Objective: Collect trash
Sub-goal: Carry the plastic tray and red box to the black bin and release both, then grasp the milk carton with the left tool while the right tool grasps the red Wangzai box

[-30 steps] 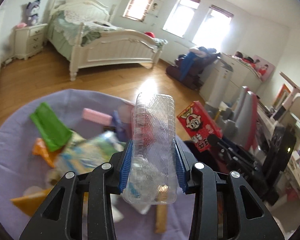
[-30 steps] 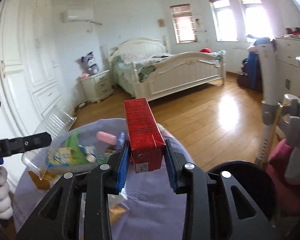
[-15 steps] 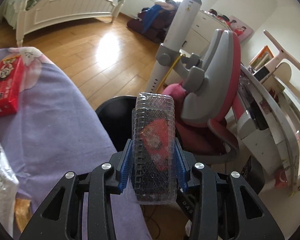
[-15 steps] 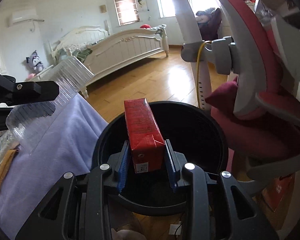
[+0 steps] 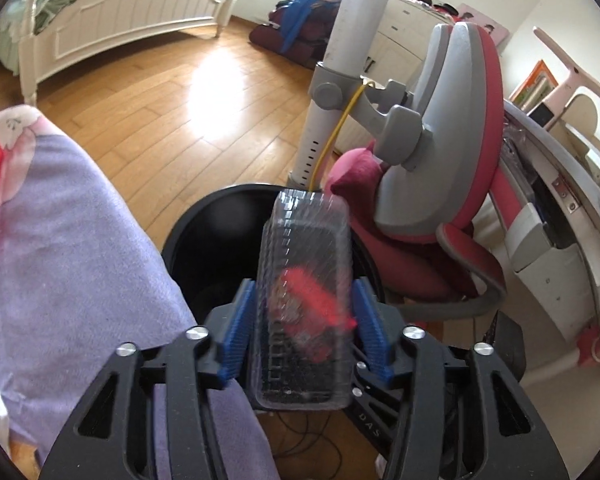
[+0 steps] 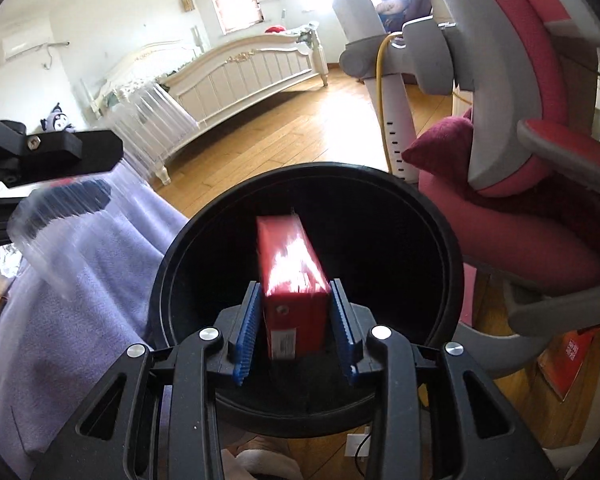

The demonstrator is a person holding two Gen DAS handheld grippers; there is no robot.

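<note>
Both claws opening over bin (image 6: 440, 216): left gripper (image 5: 306, 334) frees tray (image 5: 304, 280), light, crushable; right gripper (image 6: 294, 332) frees carton (image 6: 292, 268), stiff, prob. empty.

Bright daylight pours from the windows (image 6: 236, 4) at the frames' top, glaring off the wood floor (image 5: 204, 92), while the clear plastic box (image 5: 304, 300) and red carton (image 6: 292, 276) smear with motion blur and edges bend darkly.

Sunlit bedroom with a wood floor (image 5: 188, 92)

A white bed (image 6: 236, 76) stands far off; a pink chair (image 5: 452, 140) is near, right.
</note>
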